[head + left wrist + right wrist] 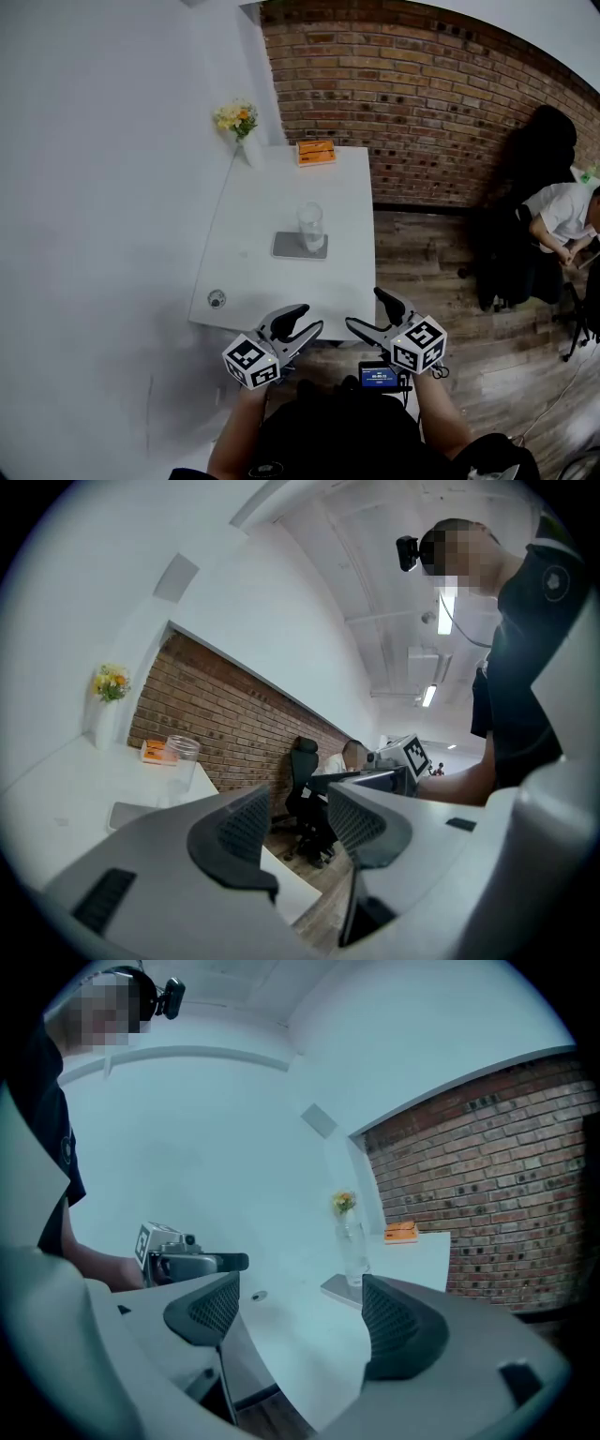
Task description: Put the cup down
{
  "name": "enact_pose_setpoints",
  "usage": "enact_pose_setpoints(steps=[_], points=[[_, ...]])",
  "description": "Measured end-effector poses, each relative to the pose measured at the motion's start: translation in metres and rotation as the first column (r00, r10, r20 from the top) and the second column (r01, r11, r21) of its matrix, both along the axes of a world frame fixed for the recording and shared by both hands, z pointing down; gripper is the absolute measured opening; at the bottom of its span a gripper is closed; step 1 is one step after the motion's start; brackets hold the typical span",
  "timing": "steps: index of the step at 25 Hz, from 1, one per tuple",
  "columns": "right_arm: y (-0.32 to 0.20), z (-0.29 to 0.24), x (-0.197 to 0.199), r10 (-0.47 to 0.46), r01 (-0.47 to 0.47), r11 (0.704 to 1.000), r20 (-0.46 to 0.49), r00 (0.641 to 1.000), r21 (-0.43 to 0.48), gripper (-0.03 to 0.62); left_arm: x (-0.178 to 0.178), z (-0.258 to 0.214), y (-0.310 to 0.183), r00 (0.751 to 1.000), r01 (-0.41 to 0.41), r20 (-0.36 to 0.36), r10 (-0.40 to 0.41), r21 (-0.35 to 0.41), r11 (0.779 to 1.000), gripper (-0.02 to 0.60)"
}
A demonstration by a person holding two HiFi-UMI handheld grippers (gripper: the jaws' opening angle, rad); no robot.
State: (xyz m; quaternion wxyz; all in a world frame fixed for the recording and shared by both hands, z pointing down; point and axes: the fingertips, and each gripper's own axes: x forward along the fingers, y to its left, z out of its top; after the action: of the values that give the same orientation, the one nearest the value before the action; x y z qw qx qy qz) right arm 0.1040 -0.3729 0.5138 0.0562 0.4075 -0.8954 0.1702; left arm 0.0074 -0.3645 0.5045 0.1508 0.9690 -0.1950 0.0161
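A clear cup (310, 225) stands upright on a grey mat (287, 247) in the middle of the white table (253, 197). Both grippers hover off the table's near edge, well short of the cup. My left gripper (302, 322) is open and empty, and so is my right gripper (368, 310). In the left gripper view the jaws of the left gripper (298, 822) stand apart, with the cup (180, 757) far off at the left. Past the right gripper (300, 1312), the cup (353, 1255) shows on its mat (336, 1288) in the right gripper view.
A vase of flowers (239, 122) and an orange box (316, 152) sit at the table's far end by the brick wall (431, 94). A small round object (217, 299) lies near the front left corner. A seated person (562, 216) and a black chair (525, 187) are at the right.
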Motion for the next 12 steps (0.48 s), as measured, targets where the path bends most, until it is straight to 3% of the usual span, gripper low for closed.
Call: enact_pose_setpoints(steps=[12], points=[[-0.013, -0.003, -0.003, -0.008, 0.008, 1.000, 0.005, 1.000, 0.022, 0.420, 0.009, 0.002, -0.007, 1.000, -0.003, -0.007, 0.003, 0.005, 1.000, 0.196]])
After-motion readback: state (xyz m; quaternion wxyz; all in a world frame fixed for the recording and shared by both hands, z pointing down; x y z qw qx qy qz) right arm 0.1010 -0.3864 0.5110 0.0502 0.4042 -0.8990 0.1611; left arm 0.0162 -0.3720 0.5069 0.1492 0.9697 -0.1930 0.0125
